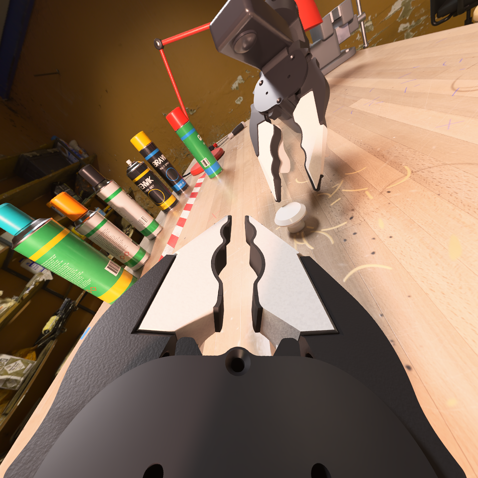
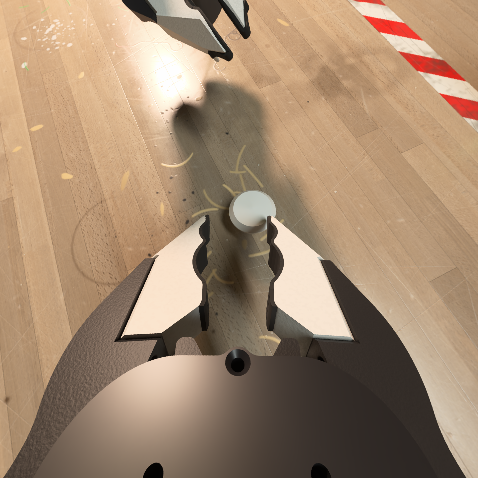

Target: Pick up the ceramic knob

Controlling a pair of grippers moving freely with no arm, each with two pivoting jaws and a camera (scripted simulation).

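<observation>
The white ceramic knob [image 1: 289,214] stands on its stem on the wooden bench, cap up. In the right wrist view the knob [image 2: 252,210] lies just ahead of my fingertips, and the right-hand fingertip [image 2: 271,225] overlaps its rim. My right gripper [image 2: 238,219] is open and empty; in the left wrist view the right gripper [image 1: 297,194] hangs tips-down just above and behind the knob. My left gripper [image 1: 238,219] is empty, its jaws a narrow gap apart, low over the bench with the knob ahead to its right. It also shows at the top of the right wrist view [image 2: 234,45].
Several spray cans [image 1: 196,144] stand in a row along the bench's left edge by red-and-white tape [image 1: 187,207] [image 2: 424,51]. A red desk lamp [image 1: 207,161], a screwdriver [image 1: 236,129] and a grey vise [image 1: 333,44] are farther back. Shelves [image 1: 33,176] lie beyond the edge.
</observation>
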